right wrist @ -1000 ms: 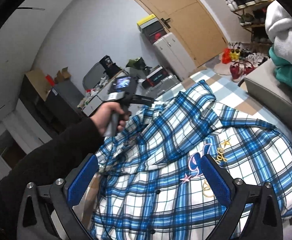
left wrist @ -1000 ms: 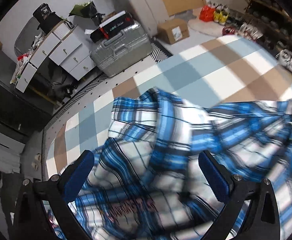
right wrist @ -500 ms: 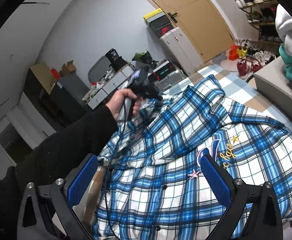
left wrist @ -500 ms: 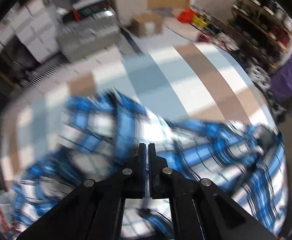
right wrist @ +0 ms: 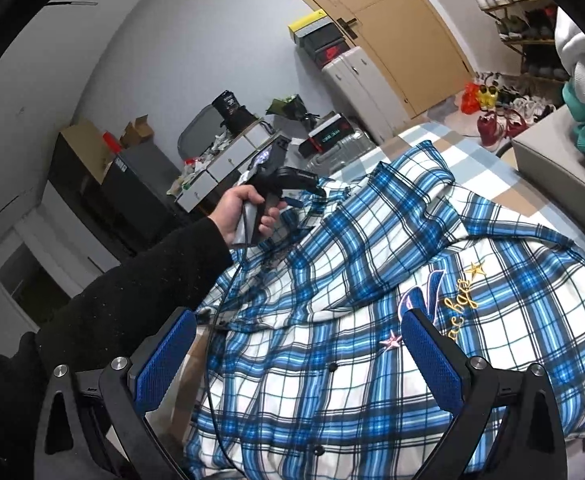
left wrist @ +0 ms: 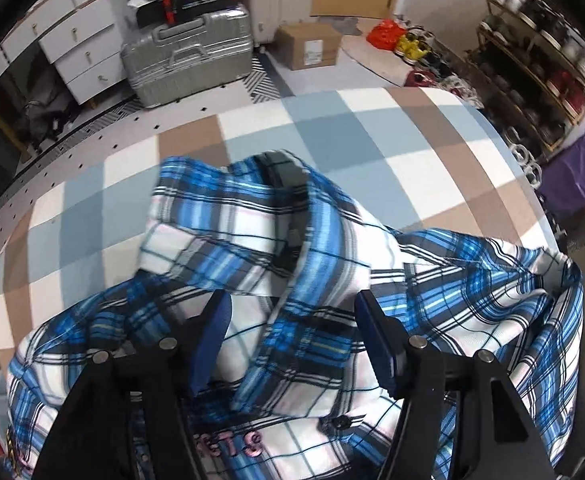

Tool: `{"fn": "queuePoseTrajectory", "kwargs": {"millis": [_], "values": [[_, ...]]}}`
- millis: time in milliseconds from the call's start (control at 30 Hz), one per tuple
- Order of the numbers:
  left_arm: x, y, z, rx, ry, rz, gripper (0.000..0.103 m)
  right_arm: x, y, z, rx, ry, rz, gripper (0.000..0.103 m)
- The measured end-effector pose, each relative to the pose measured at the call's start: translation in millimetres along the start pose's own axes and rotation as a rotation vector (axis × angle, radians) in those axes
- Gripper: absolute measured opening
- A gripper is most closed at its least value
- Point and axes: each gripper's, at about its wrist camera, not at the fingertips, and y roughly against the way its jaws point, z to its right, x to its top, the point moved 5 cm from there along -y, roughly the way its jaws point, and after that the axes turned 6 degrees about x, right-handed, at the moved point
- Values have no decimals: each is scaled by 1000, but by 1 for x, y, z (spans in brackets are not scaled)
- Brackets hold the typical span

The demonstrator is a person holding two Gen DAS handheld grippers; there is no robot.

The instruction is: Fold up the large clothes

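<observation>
- I've got the plaid shirt (right wrist: 372, 320) spread rumpled across the checked bedcover (left wrist: 332, 140), blue and white, buttons running down the front and gold lettering on the chest
- My left gripper (left wrist: 292, 344) points steeply down over the shirt; its jaws have just been opening and now stand apart, blue pads clear of the cloth, a raised fold of the collar area lying between and beyond them
- In the right wrist view I see the left hand (right wrist: 248, 216), in a black sleeve (right wrist: 132, 300), wrapped round that gripper's handle above the shirt's far edge
- My right gripper (right wrist: 300, 360) hovers low over the near part of the shirt, jaws wide, nothing pinched
- A sleeve (right wrist: 392, 216) of the shirt lies folded across the body toward the collar
- Off the bed's end I can see a silver suitcase (left wrist: 188, 56), a cardboard box (left wrist: 308, 46) and white drawers (left wrist: 80, 56), with a shoe rack (left wrist: 532, 60) to the right
</observation>
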Motion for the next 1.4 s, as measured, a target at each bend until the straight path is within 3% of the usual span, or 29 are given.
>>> {"fn": "queuePoseTrajectory", "kwargs": {"millis": [67, 100, 133, 167, 200, 233, 300, 400, 467, 600, 733, 867, 933, 1000, 1033, 1167, 1200, 1267, 1400], "values": [[-1, -2, 8, -19, -18, -16, 56, 0, -1, 2, -2, -7, -7, 103], [-3, -2, 12, -24, -39, -29, 43, -1, -2, 3, -5, -9, -8, 103], [-2, -2, 17, -8, -67, -29, 38, -1, -3, 3, -7, -13, -11, 103], [-2, -1, 20, -1, -93, -24, 26, -1, -4, 4, -7, -15, -18, 103], [-2, 0, 23, -1, -110, -29, 8, -2, -5, 4, -5, -16, -23, 103], [-1, 1, 27, -14, -113, -45, 5, -2, -5, 4, -3, -16, -25, 103], [3, 3, 28, -11, -106, -41, 3, -2, -5, 3, 1, -13, -24, 103], [12, 12, 27, -66, -35, -8, 2, -3, -5, 2, 5, -4, -26, 103], [27, 19, 21, -77, 58, 50, 2, -3, -6, 1, 3, 3, -27, 103], [63, 41, 13, -188, 270, 158, 2, -3, -6, 3, 2, -7, -32, 103], [89, 50, 20, -232, 367, 220, 2, -3, -3, 6, -2, -9, -25, 103], [95, 31, 32, -205, 332, 215, 3, -4, -3, 9, 5, -21, -38, 103], [89, 24, 38, -141, 275, 173, 13, -5, -2, 9, 14, -22, -40, 103], [77, 13, 35, -37, 236, 100, 57, -5, 0, 8, 23, -19, -42, 103], [69, 7, 29, 26, 216, 79, 60, -5, 0, 7, 28, -20, -41, 103], [47, 15, 5, 141, 198, 69, 60, -5, 0, 4, 40, -26, -46, 103], [42, 21, 0, 146, 218, 78, 60, -5, 0, 3, 42, -26, -48, 103], [30, 36, -2, 79, 251, 109, 60, -6, 1, 0, 41, -20, -46, 103], [3, 50, 28, -36, 157, 96, 60, -8, 1, -6, 42, -7, -39, 103]]}}
